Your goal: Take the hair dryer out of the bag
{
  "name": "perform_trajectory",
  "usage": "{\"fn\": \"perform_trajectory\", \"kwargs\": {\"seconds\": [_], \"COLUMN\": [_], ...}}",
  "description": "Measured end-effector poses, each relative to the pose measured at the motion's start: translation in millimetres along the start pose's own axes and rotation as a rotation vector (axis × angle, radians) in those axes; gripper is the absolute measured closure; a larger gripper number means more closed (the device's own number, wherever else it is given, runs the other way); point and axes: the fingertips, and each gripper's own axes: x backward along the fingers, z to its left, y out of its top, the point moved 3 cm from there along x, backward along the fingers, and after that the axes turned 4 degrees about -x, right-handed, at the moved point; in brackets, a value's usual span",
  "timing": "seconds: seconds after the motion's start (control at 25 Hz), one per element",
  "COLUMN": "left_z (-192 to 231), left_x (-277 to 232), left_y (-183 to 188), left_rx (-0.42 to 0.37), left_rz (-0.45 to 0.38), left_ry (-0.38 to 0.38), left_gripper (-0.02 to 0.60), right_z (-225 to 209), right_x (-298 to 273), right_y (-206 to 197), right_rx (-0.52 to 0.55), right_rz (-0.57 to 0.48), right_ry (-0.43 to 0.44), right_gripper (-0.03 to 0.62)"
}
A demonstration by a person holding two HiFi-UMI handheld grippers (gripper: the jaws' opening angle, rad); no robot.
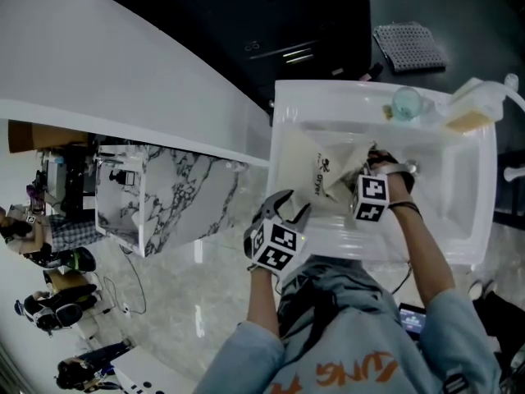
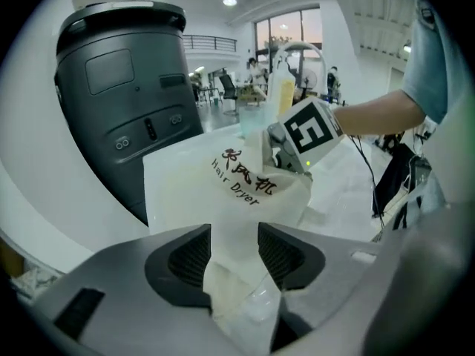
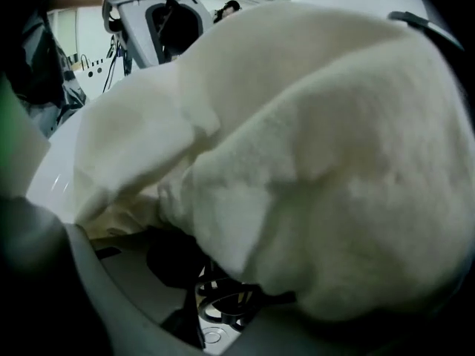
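A white cloth bag [image 1: 316, 169] printed "Hair Dryer" lies in a white sink [image 1: 459, 220]. My left gripper [image 1: 295, 209] is at the bag's near corner. In the left gripper view its jaws [image 2: 234, 254] stand wide and open, with the thin bag edge [image 2: 237, 191] loose between the pads. My right gripper [image 1: 378, 165] reaches into the bag's far end. The bag cloth [image 3: 312, 162] drapes over the right gripper [image 3: 230, 295] and hides its far pad. A black coiled cord [image 3: 223, 302] shows under the cloth. The hair dryer's body is hidden.
A clear cup [image 1: 405, 103] and a pump bottle [image 1: 476, 105] stand on the sink's back rim. A dark ribbed mat [image 1: 410, 46] lies beyond. A large dark grey appliance [image 2: 122, 87] stands left of the bag. People stand far off at the head view's left.
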Motion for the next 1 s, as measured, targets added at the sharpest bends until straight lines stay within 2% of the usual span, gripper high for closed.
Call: {"fn": "perform_trajectory", "kwargs": {"seconds": [0.2,0.56,0.68,0.84,1.0], "left_z": [-8.2,-4.1,-1.6,1.9,2.8], "left_x": [-7.4,-17.8,-17.5,-11.6,-6.8], "left_y": [-9.8,-15.1,-17.6,-21.2,-22.6], "left_rx": [-0.049,-0.008,0.006,0.004,0.017], "left_rz": [0.073,0.081,0.08,0.077,0.067], "left_ry": [-0.009,0.059,0.087,0.143,0.169], "left_gripper": [0.382,0.388,0.431,0.55,0.568], "right_z": [3.5,6.5,8.2,11.9,18.3], "right_x": [0.2,9.4,14.6,23.9,35.0], "right_y": [0.8,7.0,8.6,3.5,-4.2], "right_rx": [0.001,-0.034,-0.037,-0.05,-0.081], "right_rz": [0.027,0.027,0.026,0.036,0.037], "right_ry": [-0.002,-0.016,-0.029,-0.054,-0.077], "right_gripper": [0.416,0.417,0.416,0.416,0.416]}}
